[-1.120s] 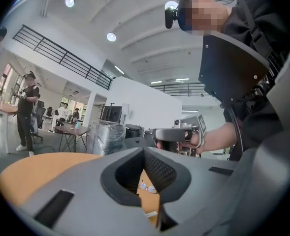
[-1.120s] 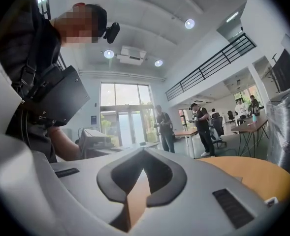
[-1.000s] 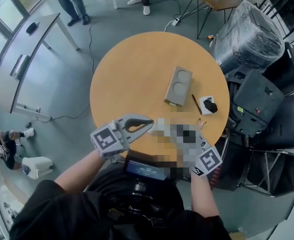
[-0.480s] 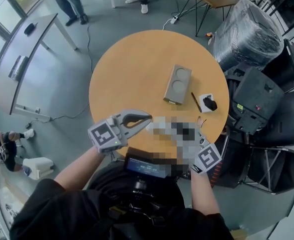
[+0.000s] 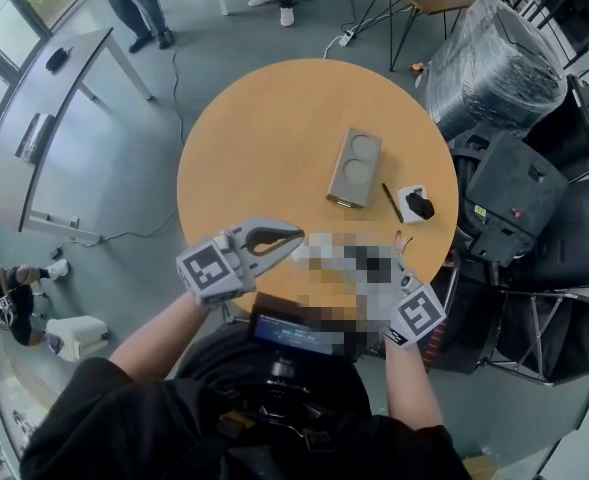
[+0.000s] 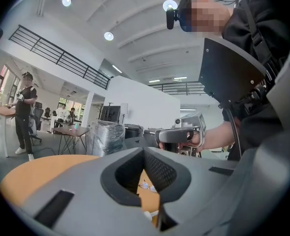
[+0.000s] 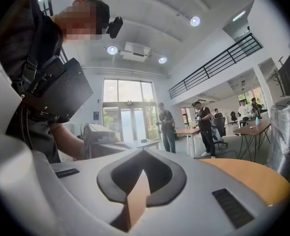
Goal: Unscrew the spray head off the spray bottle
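Round orange wooden worktop (image 5: 264, 138), open office: left hand-held gripper (image 5: 296, 236) and right hand-held gripper (image 7: 142, 173) hovering, both pressed together, empty. No spray bottle showing anywhere; reaching blind risking knocking grey two-hole block (image 5: 354, 168).

A round wooden table (image 5: 264, 138) carries a grey block (image 5: 354, 167) with two round hollows, lying right of the table's middle. Just right of the block lies a thin dark stick (image 5: 392, 204), and beyond the stick a white square pad (image 5: 406, 198) with a black lump (image 5: 420, 208) on it.
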The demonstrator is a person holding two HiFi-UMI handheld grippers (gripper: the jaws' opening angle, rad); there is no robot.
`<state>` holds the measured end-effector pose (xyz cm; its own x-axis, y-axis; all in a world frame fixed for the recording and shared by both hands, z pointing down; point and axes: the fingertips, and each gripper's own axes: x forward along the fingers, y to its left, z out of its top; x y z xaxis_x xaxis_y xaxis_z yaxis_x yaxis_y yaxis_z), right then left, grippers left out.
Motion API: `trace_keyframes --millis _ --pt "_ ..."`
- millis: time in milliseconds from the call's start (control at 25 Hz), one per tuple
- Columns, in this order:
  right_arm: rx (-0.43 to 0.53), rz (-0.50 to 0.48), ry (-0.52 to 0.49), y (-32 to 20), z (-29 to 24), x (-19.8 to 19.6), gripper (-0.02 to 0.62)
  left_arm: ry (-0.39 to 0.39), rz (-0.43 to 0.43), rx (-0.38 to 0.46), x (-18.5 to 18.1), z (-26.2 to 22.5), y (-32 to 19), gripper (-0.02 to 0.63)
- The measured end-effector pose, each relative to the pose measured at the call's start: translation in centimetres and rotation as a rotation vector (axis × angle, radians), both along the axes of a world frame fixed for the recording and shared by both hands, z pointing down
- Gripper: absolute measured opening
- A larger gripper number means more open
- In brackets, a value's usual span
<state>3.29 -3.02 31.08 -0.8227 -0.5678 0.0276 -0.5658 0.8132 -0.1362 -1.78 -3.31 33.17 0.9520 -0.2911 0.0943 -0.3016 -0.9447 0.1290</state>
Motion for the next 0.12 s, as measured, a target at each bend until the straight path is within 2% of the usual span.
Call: trace_keyframes --millis 120 --pt "0.001 0.001 0.003 -0.03 0.00 0.00 0.008 0.001 -0.003 0.003 -0.13 0.07 -0.06 0.003"
